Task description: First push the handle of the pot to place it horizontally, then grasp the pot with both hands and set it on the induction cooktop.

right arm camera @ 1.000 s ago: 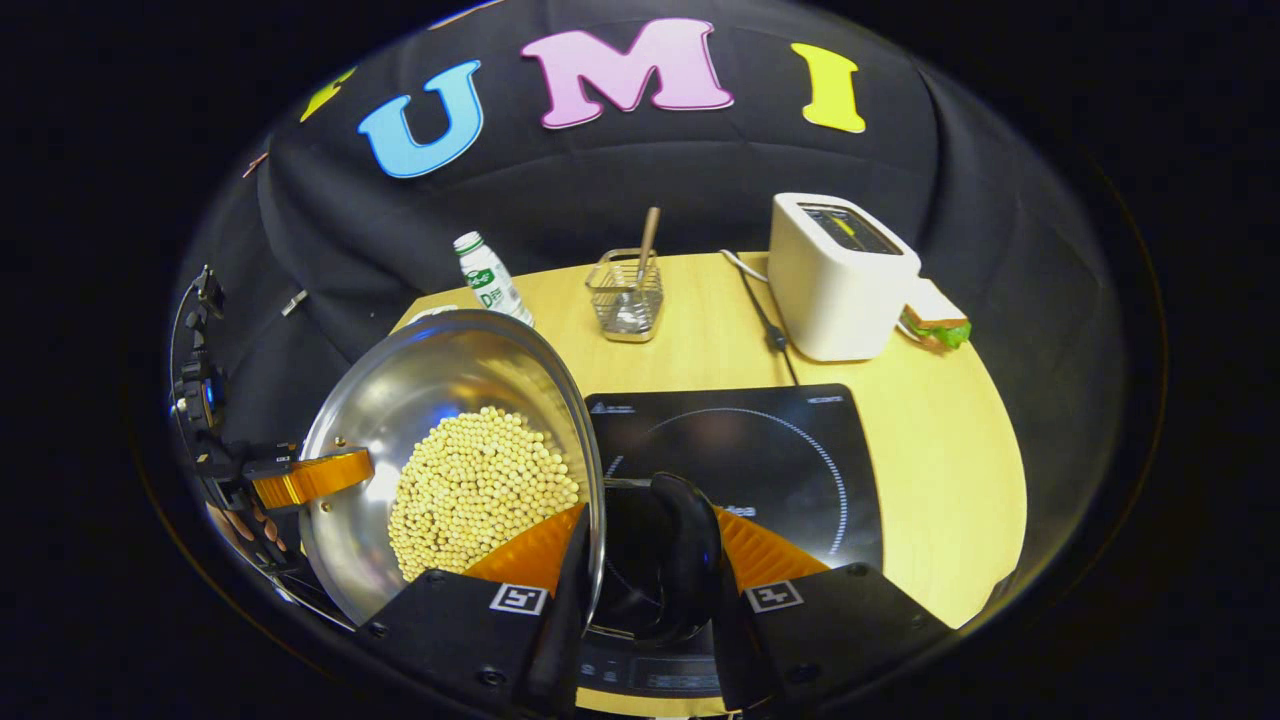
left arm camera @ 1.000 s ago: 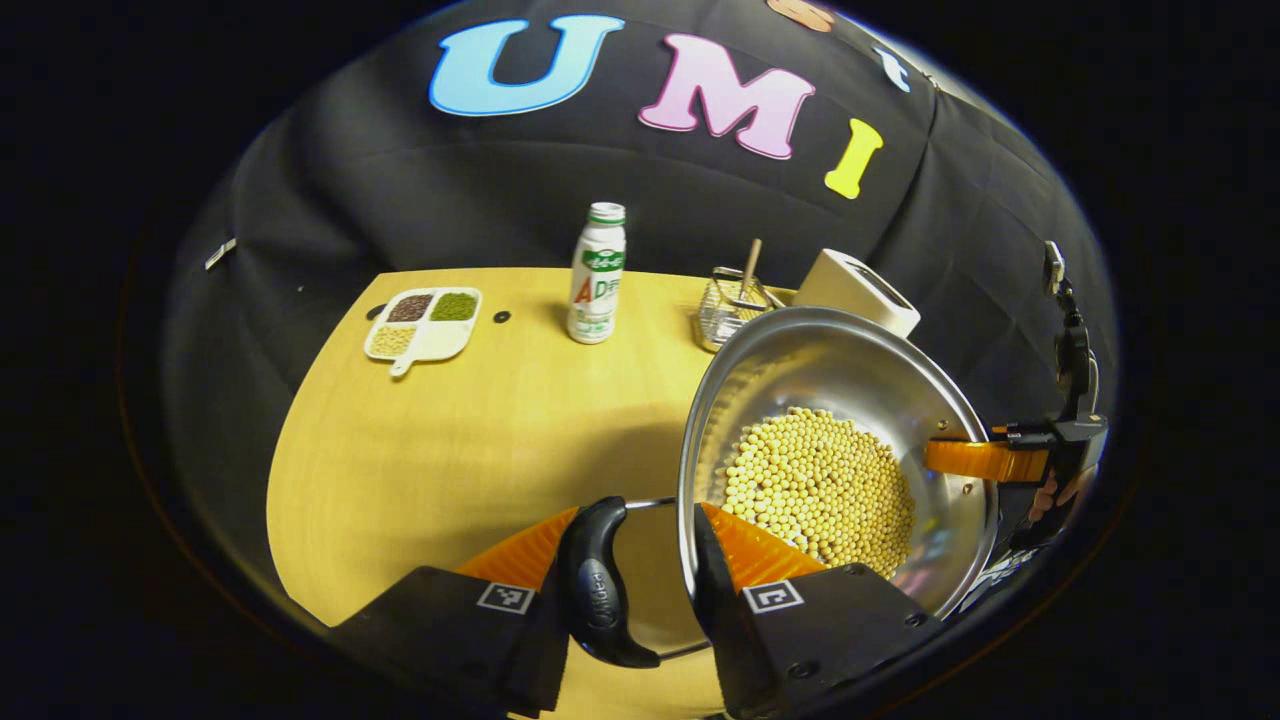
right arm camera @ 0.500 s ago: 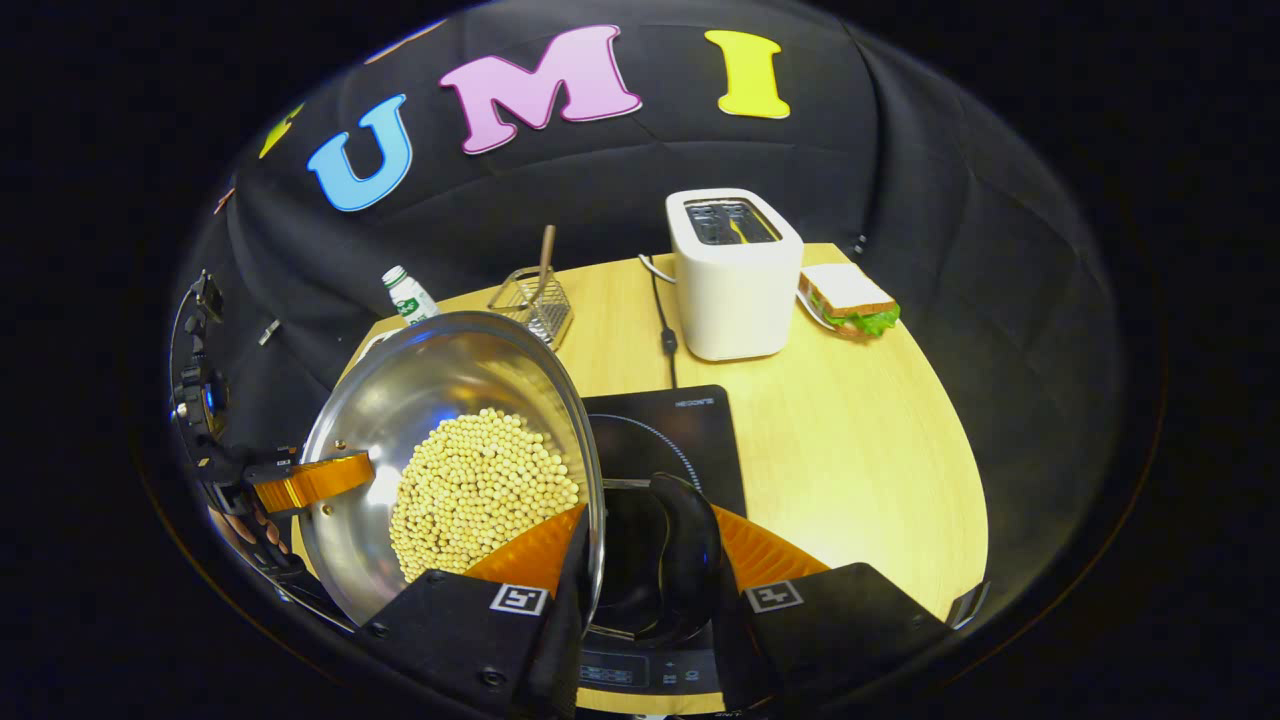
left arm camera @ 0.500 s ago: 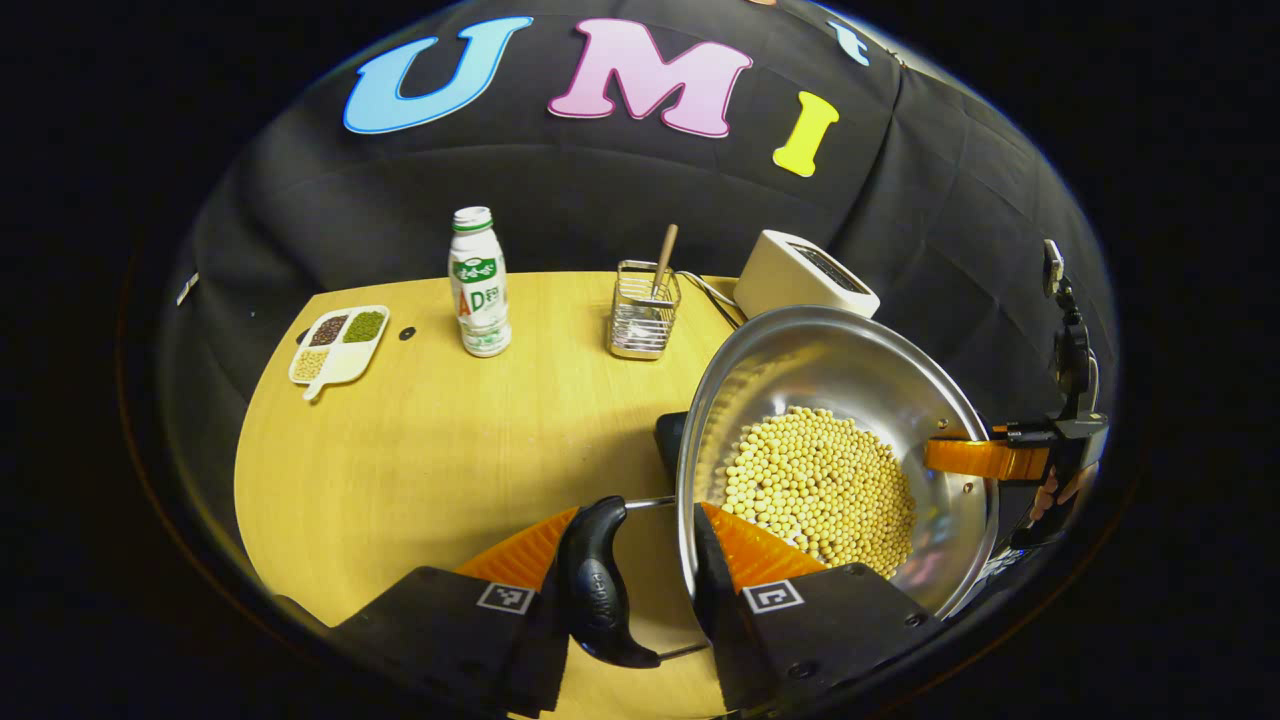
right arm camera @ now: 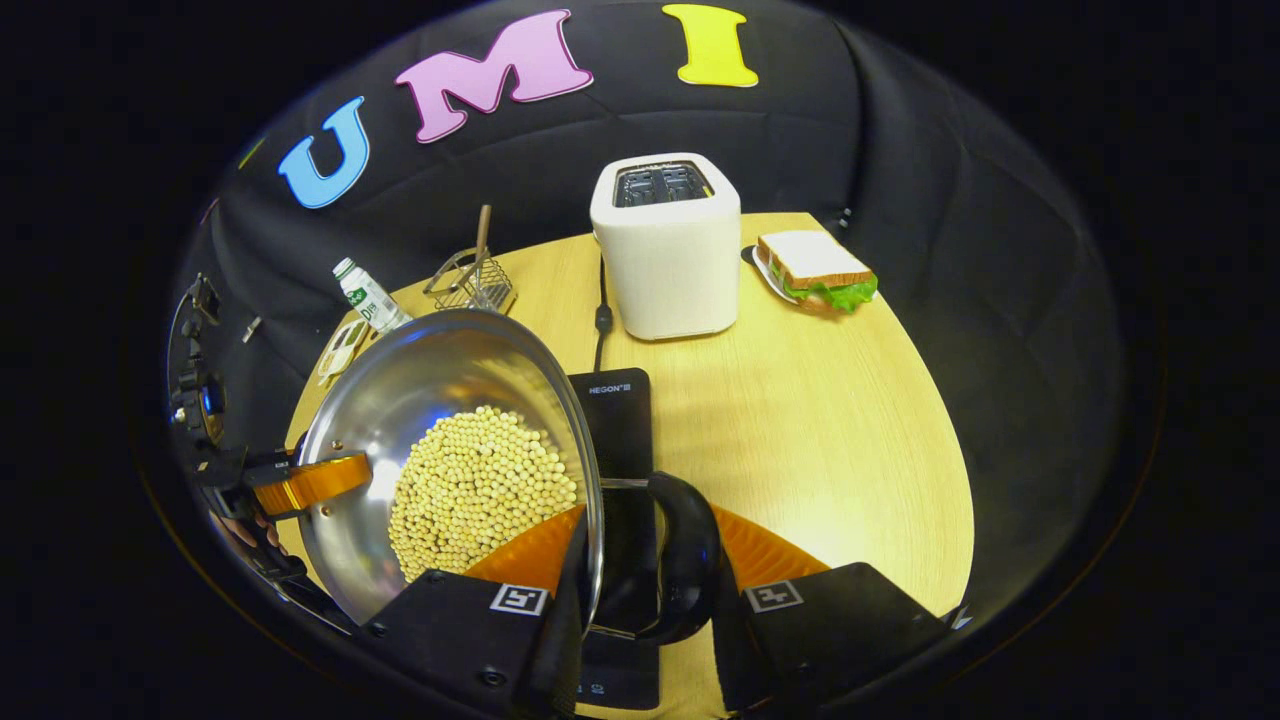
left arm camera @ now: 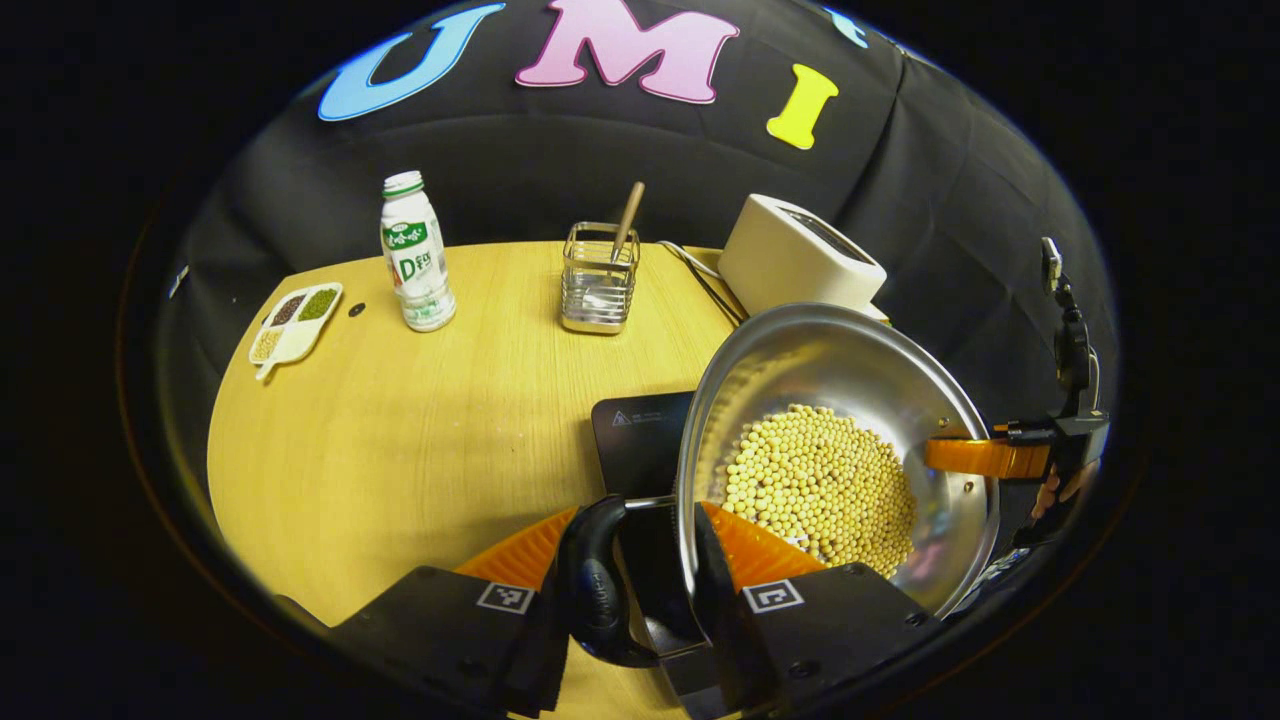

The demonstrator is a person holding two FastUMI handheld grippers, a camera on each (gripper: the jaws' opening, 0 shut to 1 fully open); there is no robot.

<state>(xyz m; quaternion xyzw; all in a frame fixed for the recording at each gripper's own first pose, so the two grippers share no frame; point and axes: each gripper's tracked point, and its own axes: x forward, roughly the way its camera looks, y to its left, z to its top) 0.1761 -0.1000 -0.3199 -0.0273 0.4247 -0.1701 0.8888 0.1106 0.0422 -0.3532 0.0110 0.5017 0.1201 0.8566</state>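
Left gripper view: left gripper (left arm camera: 640, 580) clamps the pot's (left arm camera: 840, 400) black side handle (left arm camera: 595, 585); right gripper (right arm camera: 640, 570) clamps the opposite handle (right arm camera: 685, 560), sharing the load and keeping the soybeans (right arm camera: 480, 490) level. Pot hangs above the induction cooktop (right arm camera: 615, 420) near the table's (right arm camera: 830, 430) front edge.

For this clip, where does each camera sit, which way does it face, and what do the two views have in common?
Left gripper view: rides the left hand-held gripper, clamped on the pot at its black handle; faces across the table toward the bottle; the right hand-held gripper's orange finger shows opposite.
Right gripper view: rides the right hand-held gripper on the opposite handle; faces the toaster and sandwich.
Shared: pot of beans, cooktop, toaster, utensil basket, bottle.
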